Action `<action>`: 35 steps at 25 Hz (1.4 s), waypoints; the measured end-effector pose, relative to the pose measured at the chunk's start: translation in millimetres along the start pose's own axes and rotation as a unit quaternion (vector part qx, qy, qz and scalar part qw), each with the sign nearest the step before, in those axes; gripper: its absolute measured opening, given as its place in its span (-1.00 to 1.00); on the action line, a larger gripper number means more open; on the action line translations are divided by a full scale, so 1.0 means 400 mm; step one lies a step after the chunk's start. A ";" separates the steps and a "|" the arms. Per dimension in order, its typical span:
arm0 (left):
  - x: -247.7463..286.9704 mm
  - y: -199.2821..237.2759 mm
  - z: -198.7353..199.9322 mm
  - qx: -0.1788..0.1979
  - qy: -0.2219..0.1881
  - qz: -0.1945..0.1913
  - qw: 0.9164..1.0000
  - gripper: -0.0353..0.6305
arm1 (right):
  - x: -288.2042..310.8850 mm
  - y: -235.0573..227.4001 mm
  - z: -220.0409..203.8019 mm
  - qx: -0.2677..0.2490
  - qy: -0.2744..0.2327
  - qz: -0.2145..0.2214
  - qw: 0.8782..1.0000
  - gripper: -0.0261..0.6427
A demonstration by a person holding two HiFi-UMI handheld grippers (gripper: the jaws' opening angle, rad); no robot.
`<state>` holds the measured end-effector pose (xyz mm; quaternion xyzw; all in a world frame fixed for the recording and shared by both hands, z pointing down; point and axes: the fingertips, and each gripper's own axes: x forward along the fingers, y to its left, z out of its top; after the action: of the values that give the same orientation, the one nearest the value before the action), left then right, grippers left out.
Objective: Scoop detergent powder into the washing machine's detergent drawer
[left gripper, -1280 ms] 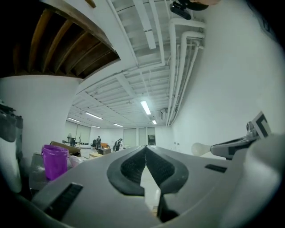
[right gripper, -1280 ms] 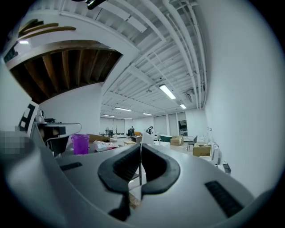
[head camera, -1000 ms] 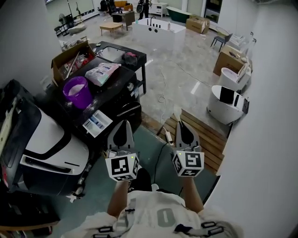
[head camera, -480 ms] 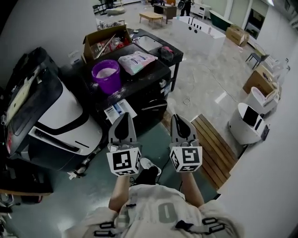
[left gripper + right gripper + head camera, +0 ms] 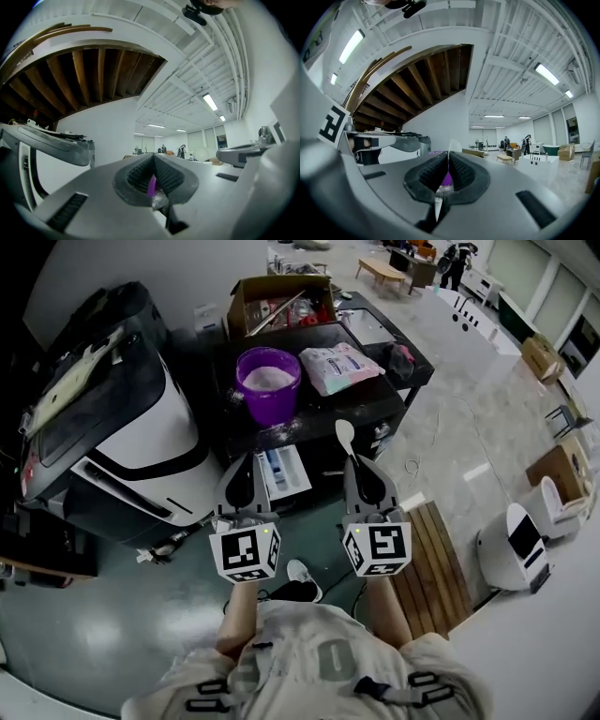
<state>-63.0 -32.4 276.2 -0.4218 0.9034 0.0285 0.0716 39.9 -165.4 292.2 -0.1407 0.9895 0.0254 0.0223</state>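
Note:
A purple bucket [image 5: 269, 381] of white detergent powder stands on a black table [image 5: 375, 404]. Below its front edge a white detergent drawer [image 5: 284, 470] with blue compartments is pulled out. My right gripper [image 5: 355, 465] is shut on the handle of a white spoon [image 5: 345, 432], whose bowl points up towards the table edge. In the right gripper view the thin white spoon [image 5: 449, 147] sticks out between the closed pads. My left gripper [image 5: 244, 465] hangs just left of the drawer, its jaws shut with nothing between them; the bucket [image 5: 152, 185] shows purple beyond them.
A white and black washing machine [image 5: 131, 446] stands left of the table. A bag of detergent [image 5: 339, 367] lies right of the bucket, with a cardboard box [image 5: 281, 298] behind. A wooden slat platform [image 5: 436, 559] lies on the floor at the right.
The view has swung left, so the table, bucket and drawer now sit right ahead of both grippers. The grippers stay side by side; the spoon stays in the right one.

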 end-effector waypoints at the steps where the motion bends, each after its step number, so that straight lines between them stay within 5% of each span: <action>1: 0.019 0.015 -0.001 0.001 0.001 0.008 1.000 -0.83 | 0.032 -0.001 0.002 0.004 -0.001 0.011 1.000 -0.89; 9: 0.155 0.123 -0.001 0.009 -0.003 0.065 0.998 -0.83 | 0.246 0.001 0.013 0.026 -0.007 0.076 0.997 -0.89; 19: 0.200 0.179 -0.033 0.005 0.012 0.103 0.995 -0.83 | 0.344 0.009 -0.008 0.032 0.004 0.107 0.994 -0.89; 35: 0.304 0.200 -0.042 0.022 0.020 0.106 0.994 -0.83 | 0.445 -0.025 -0.029 0.043 0.012 0.105 0.993 -0.89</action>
<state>-203.1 -74.9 273.3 -0.3221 0.9448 0.0073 0.0598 -128.4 -225.0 294.0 -0.0349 0.9992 -0.0162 0.0138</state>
